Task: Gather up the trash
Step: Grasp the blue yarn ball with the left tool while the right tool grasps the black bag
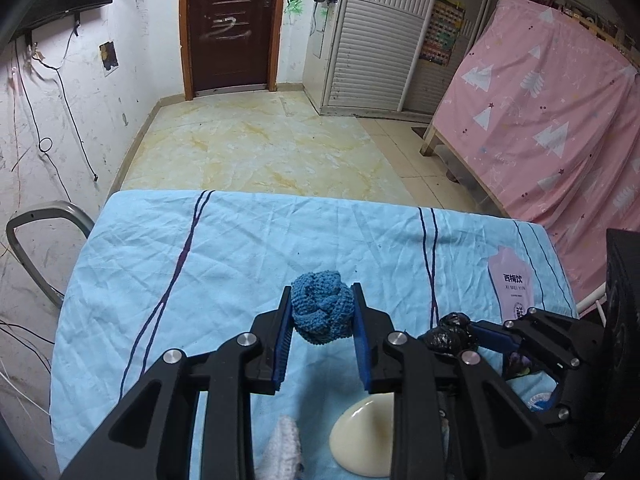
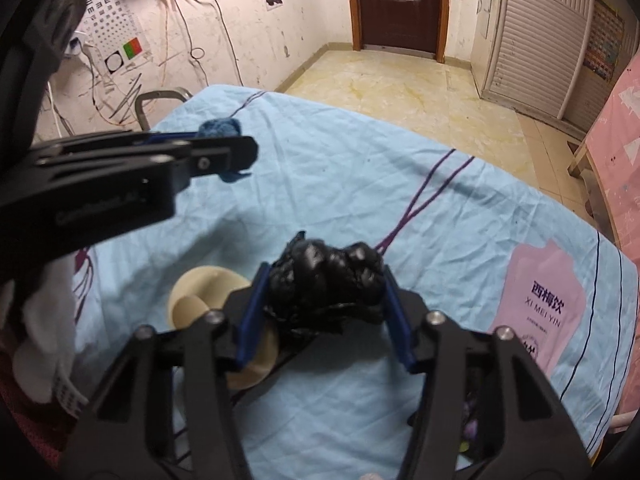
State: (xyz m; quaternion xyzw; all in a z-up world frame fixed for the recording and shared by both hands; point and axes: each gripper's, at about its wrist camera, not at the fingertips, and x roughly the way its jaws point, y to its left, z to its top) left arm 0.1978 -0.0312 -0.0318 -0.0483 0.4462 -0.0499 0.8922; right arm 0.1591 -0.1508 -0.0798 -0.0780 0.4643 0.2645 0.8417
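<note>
while you hold both above the light blue striped bedsheet (image 1: 248,248):
left gripper (image 1: 322,312): pinching the blue knitted yarn ball (image 1: 320,308)
right gripper (image 2: 326,292): clamped on the crumpled black plastic bag (image 2: 324,284)

Brown door (image 1: 232,24), scuffed white wall (image 1: 132,40), marbled tile floor (image 1: 256,148), pink-draped frame (image 1: 560,120) rt.

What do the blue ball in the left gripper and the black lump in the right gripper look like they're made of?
The blue ball looks like knitted or crocheted yarn, matte and soft: rows of stitches show across its folds. The black lump looks like crumpled thin plastic film, perhaps a bag: it is glossy, with bright highlights on wrinkled bulges. Neither can be confirmed by look alone.
</note>
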